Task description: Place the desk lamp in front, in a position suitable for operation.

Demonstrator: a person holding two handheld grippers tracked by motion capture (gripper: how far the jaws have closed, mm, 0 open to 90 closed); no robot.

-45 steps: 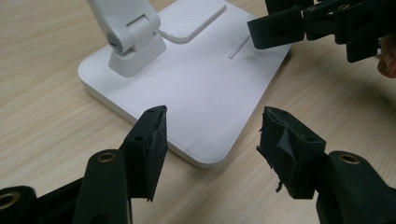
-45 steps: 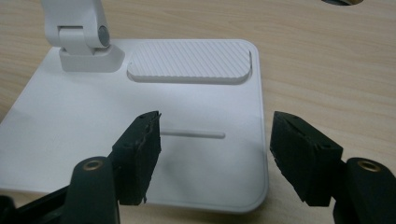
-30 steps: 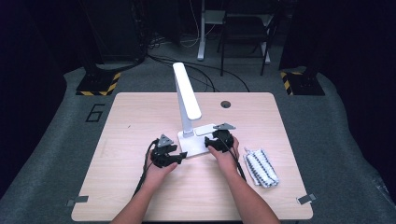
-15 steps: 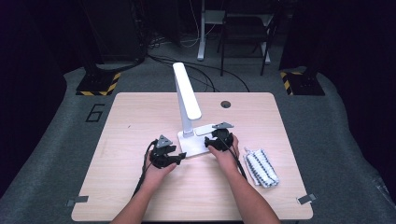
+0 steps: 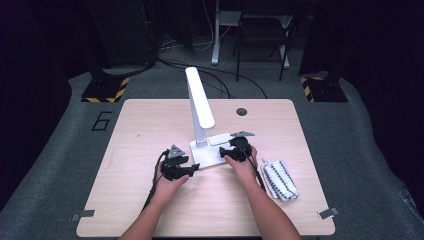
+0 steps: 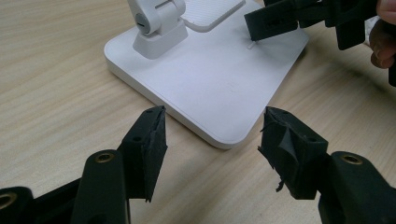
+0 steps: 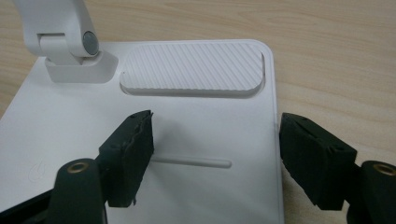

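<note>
Two claws at the base of a white desk lamp (image 5: 200, 107), near the middle of the worktop (image 5: 140, 125).

From the left: the left claw (image 5: 186, 169) rests on the worktop with its jaws spread and nothing between them, a corner of the lamp base (image 6: 219, 79) just ahead. The right claw (image 5: 231, 151), whose jaws have just been opening, hovers released over the base's right edge, one jaw above the thin slot (image 7: 191, 162), the other past the rim. The lamp looks stiff, smooth plastic, likely slippery and top-heavy with its tall arm; the flat base edge or the hinge block (image 7: 77, 58) seems the safest hold. There is open worktop to the left and behind; on the right, a striped cloth (image 5: 281, 179) lies near the edge.
</note>
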